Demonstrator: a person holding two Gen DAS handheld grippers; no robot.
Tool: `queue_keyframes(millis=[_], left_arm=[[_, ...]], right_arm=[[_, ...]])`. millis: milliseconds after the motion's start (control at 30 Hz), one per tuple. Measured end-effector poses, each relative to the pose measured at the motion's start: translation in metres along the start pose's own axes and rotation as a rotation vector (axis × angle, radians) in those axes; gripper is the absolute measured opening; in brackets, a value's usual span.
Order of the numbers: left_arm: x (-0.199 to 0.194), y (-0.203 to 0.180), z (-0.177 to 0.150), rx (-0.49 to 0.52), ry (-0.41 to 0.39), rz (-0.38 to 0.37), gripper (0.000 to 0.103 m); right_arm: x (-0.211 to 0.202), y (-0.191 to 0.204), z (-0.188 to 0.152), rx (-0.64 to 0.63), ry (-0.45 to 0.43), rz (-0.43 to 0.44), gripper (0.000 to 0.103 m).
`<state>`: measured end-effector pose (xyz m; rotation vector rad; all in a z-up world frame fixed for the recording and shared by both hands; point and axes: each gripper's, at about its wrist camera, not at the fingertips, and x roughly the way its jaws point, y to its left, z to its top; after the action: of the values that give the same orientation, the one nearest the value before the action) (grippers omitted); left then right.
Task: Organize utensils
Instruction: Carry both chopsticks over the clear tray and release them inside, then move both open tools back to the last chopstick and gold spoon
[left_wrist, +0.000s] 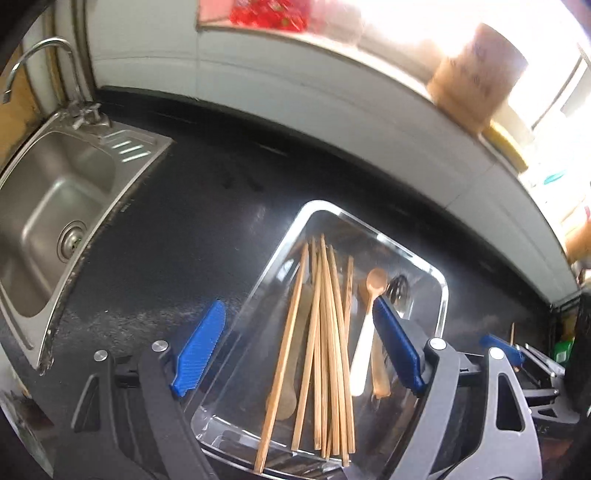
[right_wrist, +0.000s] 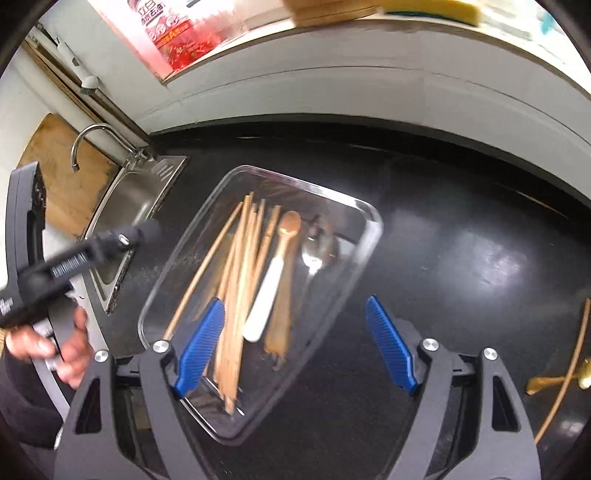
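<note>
Above a dark surface (right_wrist: 443, 229), a clear glass tray (right_wrist: 369, 214) holds wooden chopsticks (left_wrist: 325, 332), a white-handled wooden spoon (right_wrist: 273, 273) and a metal spoon (right_wrist: 317, 251). Left hand-held gripper (left_wrist: 301, 347) and right hand-held gripper (right_wrist: 295, 347) both gape wide, empty. Stray utensils (right_wrist: 565, 369) lie well right; fetching them likely demands a low, centred pinch.

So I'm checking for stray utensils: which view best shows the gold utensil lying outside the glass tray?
The right wrist view: the gold utensil lies on the black counter, at its right edge, crossed by a chopstick. The left wrist view doesn't show it.
</note>
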<state>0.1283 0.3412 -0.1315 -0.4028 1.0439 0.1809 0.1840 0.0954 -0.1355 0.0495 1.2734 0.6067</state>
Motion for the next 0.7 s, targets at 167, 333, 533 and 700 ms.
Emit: queue_keyframes(millis=[167, 333, 533, 700], left_arm=[[-0.023, -0.007, -0.009, 0.005, -0.037, -0.006, 0.08], [-0.047, -0.027, -0.029, 0.07, -0.066, -0.028, 0.08], [-0.066, -0.069, -0.063, 0.167, -0.082, -0.061, 0.089], [-0.068, -0.124, -0.095, 0.258, -0.061, -0.116, 0.09]], right_arm=[[-0.023, -0.009, -0.016, 0.024, -0.025, -0.016, 0.077], [-0.055, -0.008, -0.032, 0.04, -0.098, -0.031, 0.077], [-0.096, -0.028, -0.069, 0.079, -0.158, -0.079, 0.077], [-0.133, -0.063, -0.116, 0.15, -0.186, -0.139, 0.077]])
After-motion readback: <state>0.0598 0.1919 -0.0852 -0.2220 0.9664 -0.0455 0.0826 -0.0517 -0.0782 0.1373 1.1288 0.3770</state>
